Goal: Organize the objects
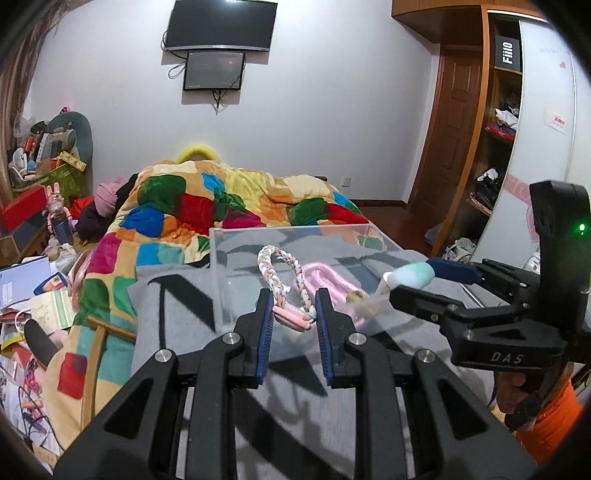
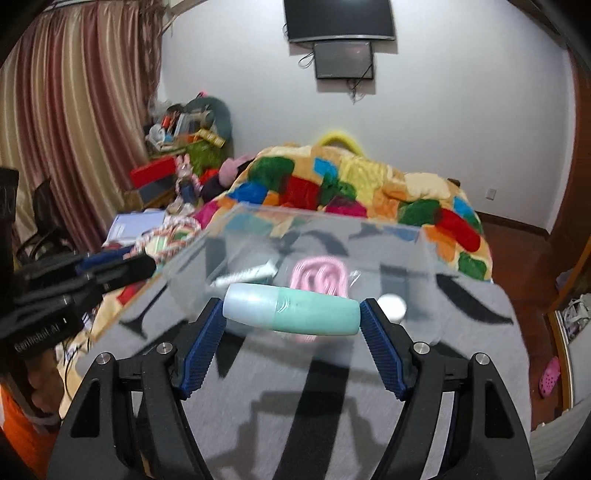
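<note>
A clear plastic box (image 1: 221, 258) (image 2: 424, 254) stands on the grey blanket. My left gripper (image 1: 293, 314) is shut on the pink end of a braided pastel cord (image 1: 275, 258), whose loop rises above the box. My right gripper (image 2: 291, 314) is shut on a mint-green bottle (image 2: 295, 312) held crosswise at the box's near edge; the bottle also shows in the left wrist view (image 1: 408, 275). Inside the box lie a coiled pink cable (image 1: 325, 275) (image 2: 319, 275) and a white tube (image 2: 245, 275). A small white round object (image 2: 392, 306) sits by the right fingertip.
A colourful patchwork quilt (image 1: 221, 199) covers the bed behind the box. Papers and clutter (image 1: 29, 288) lie to the left, with a curtain (image 2: 74, 129) beyond. An open wardrobe (image 1: 495, 147) and door stand on the right. Screens (image 1: 221, 26) hang on the far wall.
</note>
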The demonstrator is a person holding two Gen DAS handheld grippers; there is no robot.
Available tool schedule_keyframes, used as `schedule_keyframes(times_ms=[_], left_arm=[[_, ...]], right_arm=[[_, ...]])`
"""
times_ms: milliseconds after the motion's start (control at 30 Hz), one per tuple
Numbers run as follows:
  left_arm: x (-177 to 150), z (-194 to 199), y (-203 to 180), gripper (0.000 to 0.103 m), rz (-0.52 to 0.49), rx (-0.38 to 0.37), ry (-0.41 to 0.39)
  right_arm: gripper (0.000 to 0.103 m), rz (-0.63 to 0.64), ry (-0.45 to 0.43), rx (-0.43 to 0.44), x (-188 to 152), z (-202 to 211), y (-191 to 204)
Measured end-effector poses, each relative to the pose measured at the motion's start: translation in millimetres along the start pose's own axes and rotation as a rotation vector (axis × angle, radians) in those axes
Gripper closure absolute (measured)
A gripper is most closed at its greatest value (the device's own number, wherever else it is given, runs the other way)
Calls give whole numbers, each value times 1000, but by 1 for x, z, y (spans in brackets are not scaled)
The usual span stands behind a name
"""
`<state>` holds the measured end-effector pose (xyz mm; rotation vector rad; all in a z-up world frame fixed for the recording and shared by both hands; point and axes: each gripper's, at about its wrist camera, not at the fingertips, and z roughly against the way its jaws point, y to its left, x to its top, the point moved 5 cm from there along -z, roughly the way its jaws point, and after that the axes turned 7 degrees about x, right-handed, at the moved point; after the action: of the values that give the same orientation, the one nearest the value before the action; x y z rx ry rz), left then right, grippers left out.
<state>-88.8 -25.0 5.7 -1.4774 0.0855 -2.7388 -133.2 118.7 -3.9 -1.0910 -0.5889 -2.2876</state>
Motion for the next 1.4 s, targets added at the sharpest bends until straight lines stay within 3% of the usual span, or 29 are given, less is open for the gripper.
schedule_keyframes(times_ms=[167, 500, 667, 967, 1067, 1400], left_arm=[[4, -29, -5, 81, -18, 3, 45], [-2, -74, 3, 81, 19, 15, 141], [-3, -72, 2, 81, 26, 0, 147], [2, -36, -2, 80, 25, -6, 75], [-1, -26, -3, 74, 26, -2, 56], [-27, -7, -16, 47, 37, -6, 26]], right_arm=[[32, -6, 22, -31, 14, -27, -9], [32, 1, 109, -36, 11, -68, -17], [28, 9, 121, -15, 9, -65, -13], [26, 36, 41, 24, 10, -23, -3], [19, 37, -4, 33, 5, -2, -2], [18, 16, -54, 12, -24, 26, -6]])
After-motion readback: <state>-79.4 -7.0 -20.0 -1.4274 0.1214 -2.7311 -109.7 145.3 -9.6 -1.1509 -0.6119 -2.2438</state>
